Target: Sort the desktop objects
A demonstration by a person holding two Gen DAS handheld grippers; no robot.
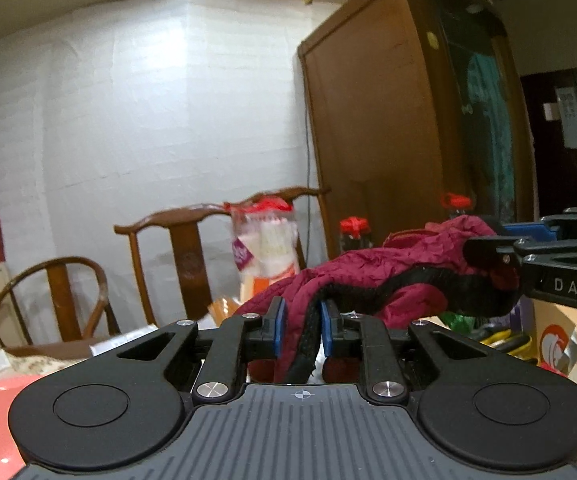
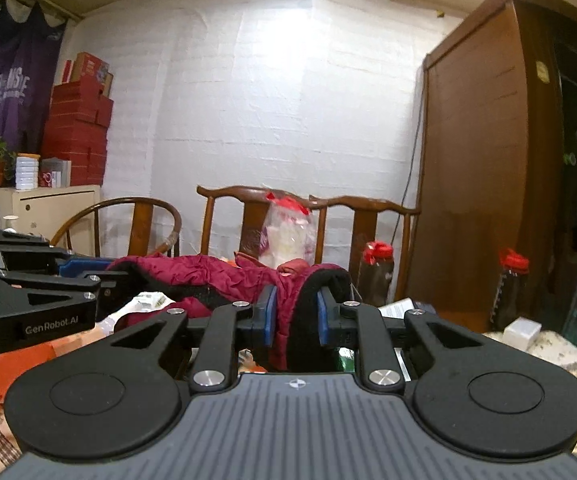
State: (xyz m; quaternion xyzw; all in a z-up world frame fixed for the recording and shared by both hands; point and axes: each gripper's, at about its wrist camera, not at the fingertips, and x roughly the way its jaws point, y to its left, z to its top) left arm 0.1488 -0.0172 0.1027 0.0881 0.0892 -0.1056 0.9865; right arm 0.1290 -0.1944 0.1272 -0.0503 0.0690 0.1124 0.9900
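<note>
A maroon quilted garment (image 1: 372, 276) with a black lining hangs stretched between my two grippers above the table. My left gripper (image 1: 301, 322) is shut on one end of it, its blue pads pinching maroon cloth and a black edge. The other end is pinched by my right gripper (image 2: 293, 318), which is shut on a thick fold of the maroon garment (image 2: 224, 276) and its black cuff. In the left wrist view the right gripper (image 1: 488, 256) reaches in from the right edge. In the right wrist view the left gripper (image 2: 108, 280) comes in from the left.
Wooden chairs (image 2: 256, 216) stand behind the table, with a clear plastic bag (image 2: 288, 232) tied in red among them. Two dark bottles with red caps (image 2: 376, 276) sit at the back right beside a tall wooden wardrobe (image 2: 484, 184). Papers, an orange packet (image 2: 12, 364) and a small white box (image 2: 522, 332) lie on the patterned tablecloth.
</note>
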